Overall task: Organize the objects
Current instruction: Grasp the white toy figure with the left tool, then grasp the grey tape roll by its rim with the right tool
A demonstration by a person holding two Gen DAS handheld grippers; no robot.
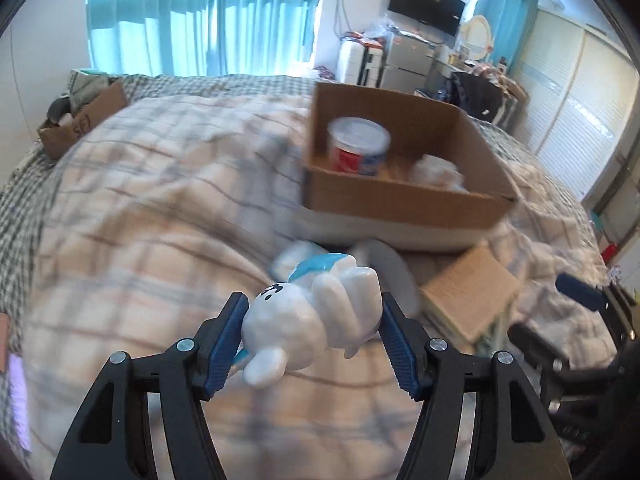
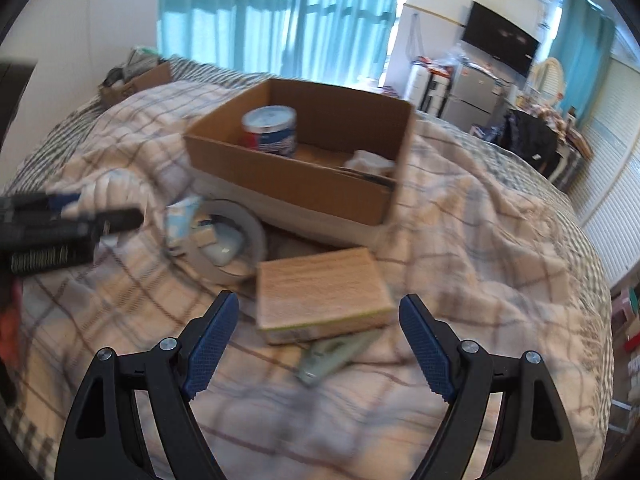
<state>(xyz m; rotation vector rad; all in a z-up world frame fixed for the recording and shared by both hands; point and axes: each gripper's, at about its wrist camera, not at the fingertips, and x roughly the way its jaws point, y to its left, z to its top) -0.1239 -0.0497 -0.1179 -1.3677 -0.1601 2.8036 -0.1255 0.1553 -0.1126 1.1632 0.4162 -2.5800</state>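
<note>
My left gripper [image 1: 314, 338] is shut on a white toy figure with a blue scarf [image 1: 308, 312] and holds it above the checked blanket. An open cardboard box [image 1: 404, 200] lies ahead to the right; it also shows in the right wrist view [image 2: 288, 184]. Inside it stand a round tin [image 2: 270, 130] and a white crumpled thing [image 2: 370, 162]. My right gripper [image 2: 318, 342] is open and empty, just short of a tan flat box [image 2: 320, 292]. A roll of tape [image 2: 236, 236] and a green stapler [image 2: 336, 354] lie close by.
The left gripper appears blurred at the left edge of the right wrist view [image 2: 60, 220]. A second cardboard box [image 1: 76, 120] sits at the bed's far left. A fridge and TV [image 1: 426, 4] stand beyond the bed. Shelves are at the right.
</note>
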